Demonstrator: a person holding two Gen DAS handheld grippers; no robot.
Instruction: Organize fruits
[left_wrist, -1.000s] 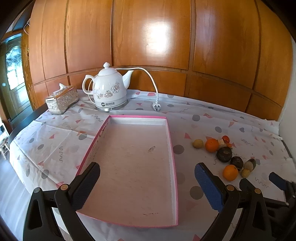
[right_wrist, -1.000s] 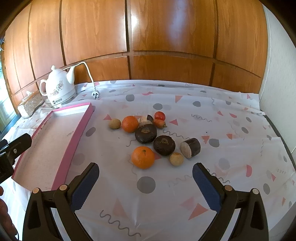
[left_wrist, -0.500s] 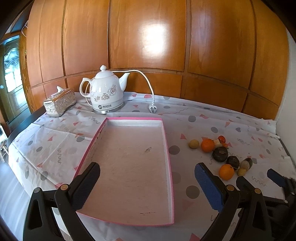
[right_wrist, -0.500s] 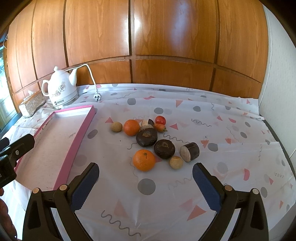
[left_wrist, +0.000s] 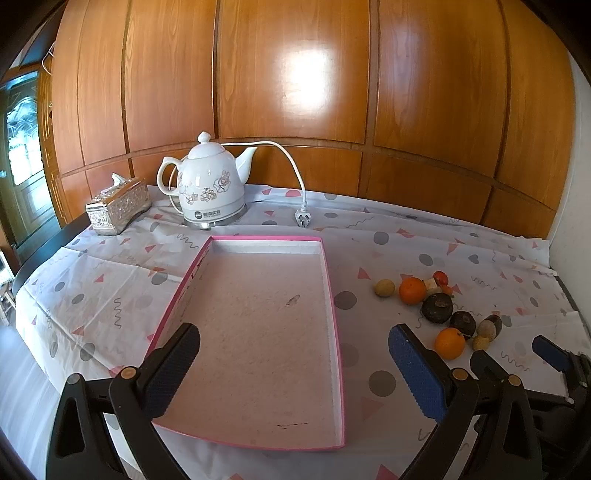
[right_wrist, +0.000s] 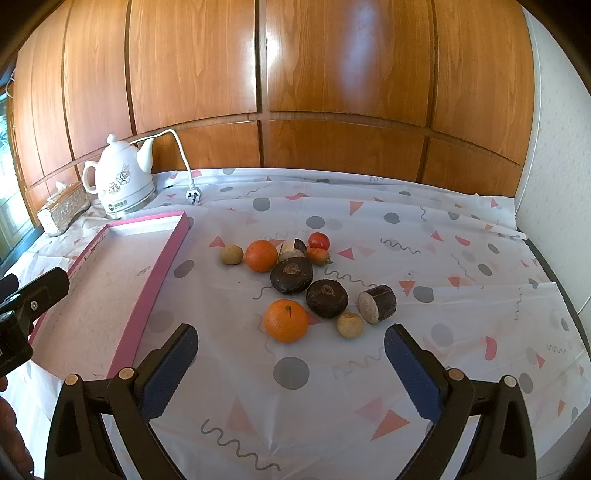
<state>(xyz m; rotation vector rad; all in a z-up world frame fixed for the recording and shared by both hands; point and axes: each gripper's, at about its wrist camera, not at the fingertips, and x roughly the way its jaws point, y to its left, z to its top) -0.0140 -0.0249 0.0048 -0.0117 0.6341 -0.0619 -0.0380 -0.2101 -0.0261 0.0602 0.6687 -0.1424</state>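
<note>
— Starting with the box: what's in the pink-rimmed tray?

— Only its pale speckled lining shows, with a small mark or two on it. It lies flat on the bench, on the left part of the patterned cloth, with its long side running from near to far.

— And the fruits?

— All on the cloth to the right of the tray, well apart from it, in a loose cluster. Nearest is an orange. Behind it sit two dark round fruits, touching each other, and a second orange farther back. A small tan fruit lies at the left edge of the group, another tan one near the front, and a cut dark piece at the right. A red tomato sits at the far side.

— Where are the tongs?

— The left tongs hover over the near end of the tray, spread wide, gripping nothing. The right tongs hang just short of the near orange, aimed at the cluster, equally wide apart with nothing between them.

— Anything else around?

— A white floral kettle with its cord unplugged stands beyond the tray, and a silver tissue box to its left, before wood panelling.
</note>
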